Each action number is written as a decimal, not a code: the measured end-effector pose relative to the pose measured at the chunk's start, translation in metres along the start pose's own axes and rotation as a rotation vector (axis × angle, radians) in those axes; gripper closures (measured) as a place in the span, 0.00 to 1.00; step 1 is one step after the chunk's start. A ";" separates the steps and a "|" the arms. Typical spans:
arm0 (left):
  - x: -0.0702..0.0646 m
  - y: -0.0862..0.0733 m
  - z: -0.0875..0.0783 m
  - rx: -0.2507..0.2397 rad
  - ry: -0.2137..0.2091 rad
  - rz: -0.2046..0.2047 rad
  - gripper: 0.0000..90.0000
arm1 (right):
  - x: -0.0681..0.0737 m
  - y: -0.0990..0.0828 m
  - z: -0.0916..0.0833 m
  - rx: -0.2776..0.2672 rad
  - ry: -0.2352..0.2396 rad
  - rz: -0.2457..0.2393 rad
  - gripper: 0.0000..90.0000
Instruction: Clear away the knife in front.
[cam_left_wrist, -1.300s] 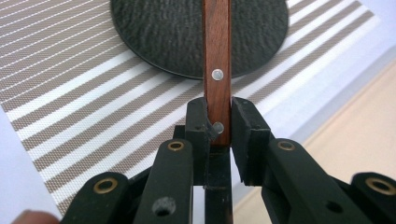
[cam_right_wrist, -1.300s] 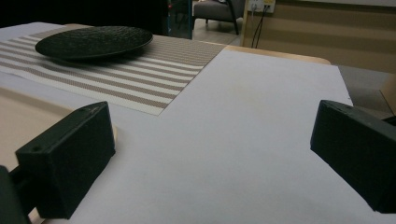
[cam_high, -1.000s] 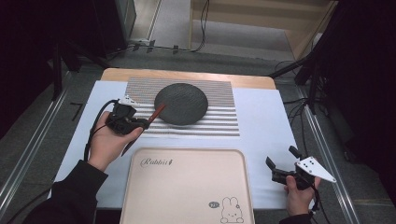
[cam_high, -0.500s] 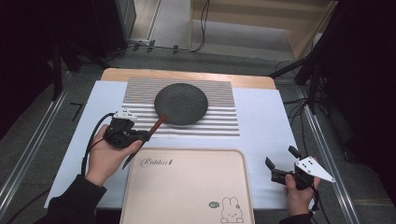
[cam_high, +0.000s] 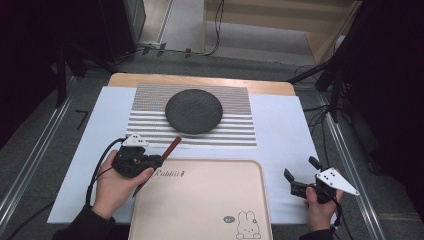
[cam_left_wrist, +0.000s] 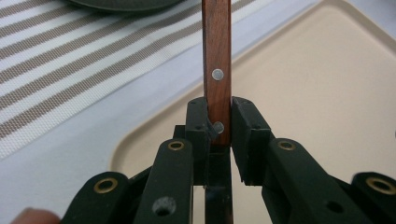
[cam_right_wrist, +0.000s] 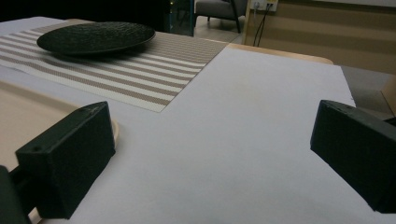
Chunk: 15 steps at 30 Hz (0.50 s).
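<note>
A utensil with a riveted wooden handle (cam_high: 172, 146) (cam_left_wrist: 217, 56) is clamped between the pads of my left gripper (cam_high: 159, 159) (cam_left_wrist: 218, 116). The handle points away toward the dark round plate (cam_high: 194, 111) (cam_left_wrist: 126, 3), and a thin dark part of the utensil trails back below the hand. The gripper hovers over the far left corner of the beige tray (cam_high: 200, 200) (cam_left_wrist: 303, 93). My right gripper (cam_high: 301, 169) (cam_right_wrist: 210, 154) rests at the right on the white table cover, jaws wide apart with nothing between them.
The plate sits on a striped placemat (cam_high: 150, 120) (cam_right_wrist: 154, 88) at the back middle. The tray (cam_right_wrist: 18, 107) with a rabbit print lies at the front middle. White cover (cam_high: 285, 130) stretches between the tray and the right gripper.
My left hand has drawn back from the plate's edge toward the tray's far left corner and sunk a little, carrying the utensil. The right gripper has stayed put.
</note>
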<state>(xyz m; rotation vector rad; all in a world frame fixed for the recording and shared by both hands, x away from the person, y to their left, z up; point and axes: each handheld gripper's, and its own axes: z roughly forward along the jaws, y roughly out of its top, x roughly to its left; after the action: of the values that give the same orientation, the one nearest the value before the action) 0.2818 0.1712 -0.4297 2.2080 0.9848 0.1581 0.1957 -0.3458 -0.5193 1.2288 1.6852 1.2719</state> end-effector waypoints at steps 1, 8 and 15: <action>-0.002 -0.002 0.000 -0.004 0.002 0.003 0.86 | 0.000 0.000 0.000 0.000 -0.001 0.000 0.00; -0.012 -0.014 -0.004 -0.013 -0.006 0.007 0.86 | 0.000 0.000 0.000 0.000 -0.003 0.001 0.00; -0.020 -0.031 -0.003 -0.008 -0.023 -0.006 0.86 | 0.000 0.000 0.000 0.003 -0.001 0.001 0.00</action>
<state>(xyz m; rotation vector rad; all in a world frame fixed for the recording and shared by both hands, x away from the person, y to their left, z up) 0.2480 0.1738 -0.4439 2.1945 0.9759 0.1334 0.1958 -0.3453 -0.5193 1.2319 1.6866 1.2692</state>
